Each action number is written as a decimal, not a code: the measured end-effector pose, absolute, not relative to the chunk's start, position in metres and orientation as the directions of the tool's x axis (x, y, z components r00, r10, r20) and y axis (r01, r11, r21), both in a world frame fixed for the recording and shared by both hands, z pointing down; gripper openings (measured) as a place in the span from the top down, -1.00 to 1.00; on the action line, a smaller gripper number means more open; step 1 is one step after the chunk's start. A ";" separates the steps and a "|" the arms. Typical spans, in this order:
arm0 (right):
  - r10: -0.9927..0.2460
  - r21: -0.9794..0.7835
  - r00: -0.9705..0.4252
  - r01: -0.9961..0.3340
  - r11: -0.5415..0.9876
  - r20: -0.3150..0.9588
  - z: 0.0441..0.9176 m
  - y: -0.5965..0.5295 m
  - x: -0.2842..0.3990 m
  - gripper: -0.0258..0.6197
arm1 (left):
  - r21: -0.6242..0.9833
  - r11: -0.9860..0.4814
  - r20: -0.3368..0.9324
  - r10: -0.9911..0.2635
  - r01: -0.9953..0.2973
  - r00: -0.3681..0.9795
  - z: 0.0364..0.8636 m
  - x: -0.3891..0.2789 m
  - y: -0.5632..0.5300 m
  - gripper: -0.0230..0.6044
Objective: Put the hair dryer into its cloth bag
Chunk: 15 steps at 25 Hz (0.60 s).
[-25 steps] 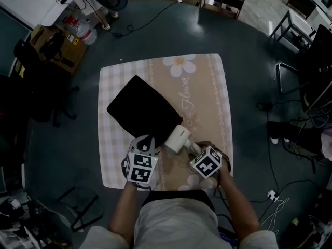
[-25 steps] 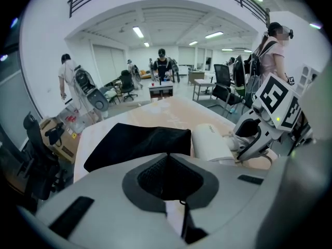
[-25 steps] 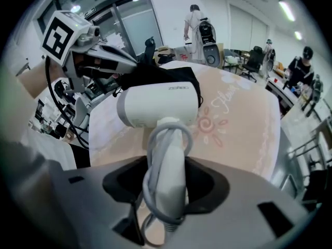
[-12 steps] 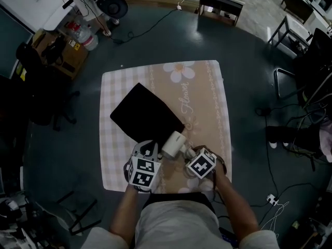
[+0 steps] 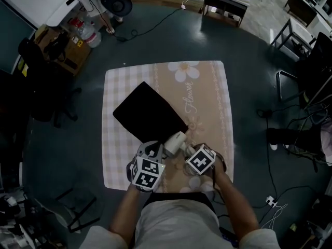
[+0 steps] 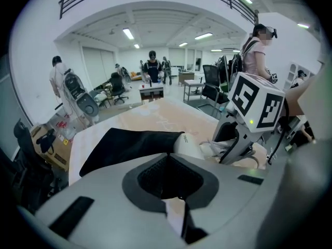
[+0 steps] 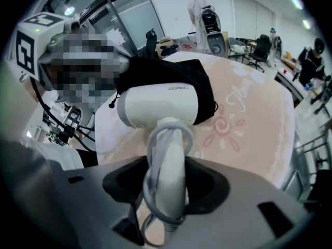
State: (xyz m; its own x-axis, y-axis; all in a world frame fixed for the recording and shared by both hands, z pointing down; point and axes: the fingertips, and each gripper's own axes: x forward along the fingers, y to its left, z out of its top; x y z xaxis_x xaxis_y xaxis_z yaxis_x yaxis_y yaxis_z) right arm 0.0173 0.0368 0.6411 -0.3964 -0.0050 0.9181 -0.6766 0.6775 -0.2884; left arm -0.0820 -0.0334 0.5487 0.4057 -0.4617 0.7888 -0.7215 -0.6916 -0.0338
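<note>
The black cloth bag (image 5: 148, 113) lies flat on the patterned mat (image 5: 207, 97), its mouth at the near corner. My left gripper (image 5: 150, 150) is shut on the bag's mouth edge; in the left gripper view black cloth (image 6: 129, 144) fills the space between the jaws of the left gripper (image 6: 168, 178). The white hair dryer (image 5: 175, 142) has its barrel's front end at the bag's mouth. My right gripper (image 5: 189, 150) is shut on the dryer's handle. In the right gripper view the handle, wrapped in grey cord (image 7: 168, 175), stands between the jaws, with the barrel (image 7: 161, 105) against the bag (image 7: 176, 74).
The mat lies on a dark floor (image 5: 249, 77). Chairs (image 5: 295, 77), a cable (image 5: 155, 19) and boxes (image 5: 57, 45) stand around it. Several people (image 6: 153, 69) stand far back in the room. The mat beyond the bag bears only a flower print (image 5: 185, 71).
The dryer's barrel sits slightly further under the bag's mouth edge than a second ago. Both grippers have stayed nearly in place and kept their grips.
</note>
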 end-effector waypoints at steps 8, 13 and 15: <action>-0.028 -0.322 -0.425 -0.724 0.610 0.905 0.625 0.018 0.020 0.22 | -0.012 -0.716 0.794 -0.431 -0.698 0.429 0.552 -0.080 -0.027 0.88; -0.031 -0.291 -0.402 -0.714 0.637 0.915 0.625 0.016 0.016 0.22 | -0.017 -0.730 0.792 -0.427 -0.683 0.436 0.550 -0.071 -0.023 0.88; -0.036 -0.291 -0.407 -0.708 0.643 0.913 0.624 0.015 0.012 0.22 | -0.018 -0.733 0.791 -0.427 -0.680 0.439 0.549 -0.068 -0.022 0.88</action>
State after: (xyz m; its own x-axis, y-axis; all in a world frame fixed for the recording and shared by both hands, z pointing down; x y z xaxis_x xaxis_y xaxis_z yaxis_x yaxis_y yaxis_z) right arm 0.0117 0.0147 0.6241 -0.4073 -0.0356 0.9126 -0.7081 0.6434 -0.2909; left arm -0.0681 -0.0225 0.5490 0.4389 -0.4266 0.7908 -0.6796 -0.7334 -0.0185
